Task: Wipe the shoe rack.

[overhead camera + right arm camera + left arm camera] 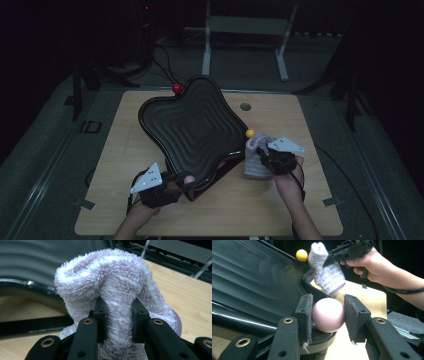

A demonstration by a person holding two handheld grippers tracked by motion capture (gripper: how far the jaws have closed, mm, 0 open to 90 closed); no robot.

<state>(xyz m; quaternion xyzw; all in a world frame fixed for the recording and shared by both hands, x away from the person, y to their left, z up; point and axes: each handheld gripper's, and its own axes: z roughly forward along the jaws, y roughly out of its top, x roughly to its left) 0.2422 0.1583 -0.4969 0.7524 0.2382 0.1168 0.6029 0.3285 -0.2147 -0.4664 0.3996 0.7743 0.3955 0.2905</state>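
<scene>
A pink ball (328, 314) sits clamped in the left gripper (328, 315) fingers, while the right gripper (117, 307) fingers pinch a fuzzy cloth (110, 285).

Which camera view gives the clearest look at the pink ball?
The left gripper view: the pink ball sits large between the left hand-held gripper pads. In the high view it is a small pink spot at the tray's near corner.

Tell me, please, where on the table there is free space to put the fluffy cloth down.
Bare wood lies along the near edge of the table between the two hands, on the far right past the round hole, and left of the black tray. It is crowded where the right gripper holds the cloth against the tray's corner.
</scene>
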